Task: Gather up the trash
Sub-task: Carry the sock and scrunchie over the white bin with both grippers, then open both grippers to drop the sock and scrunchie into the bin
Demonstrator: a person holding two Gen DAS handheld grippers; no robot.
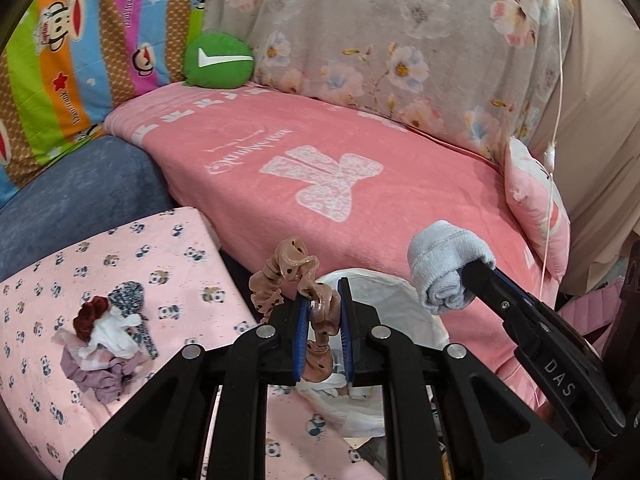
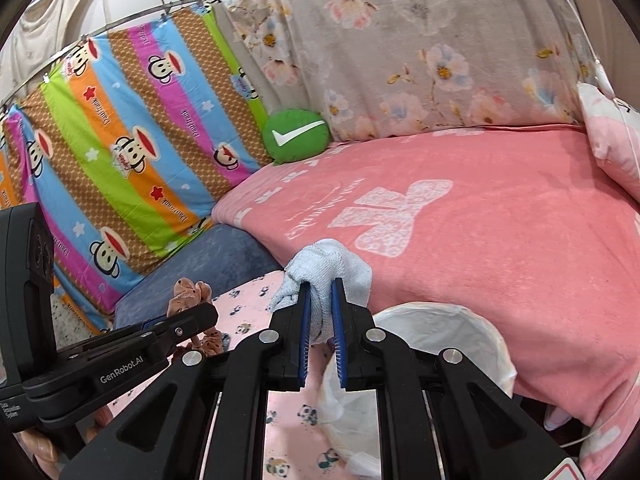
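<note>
So the white-lined bin (image 2: 460,344) sits low centre-right in the right wrist view, against the pink blanket (image 2: 480,240); can't really see what's inside it. Left gripper (image 1: 324,300) is clamped on a brown dotted scrunchie (image 1: 296,272), right above the bin rim. Right gripper (image 2: 320,292) is pinched nearly closed on a rolled pale blue sock (image 2: 332,264). More scraps (image 1: 108,336) lie lower left on the panda cloth (image 1: 168,264)

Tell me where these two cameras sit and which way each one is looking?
Left wrist: rides the left gripper, looking along its fingers, shut on a brown scrunchie; the right gripper shows too.
Right wrist: rides the right gripper, shut on a light blue sock; the left gripper shows.
Shared: white-lined bin, pink blanket, green cushion.
</note>
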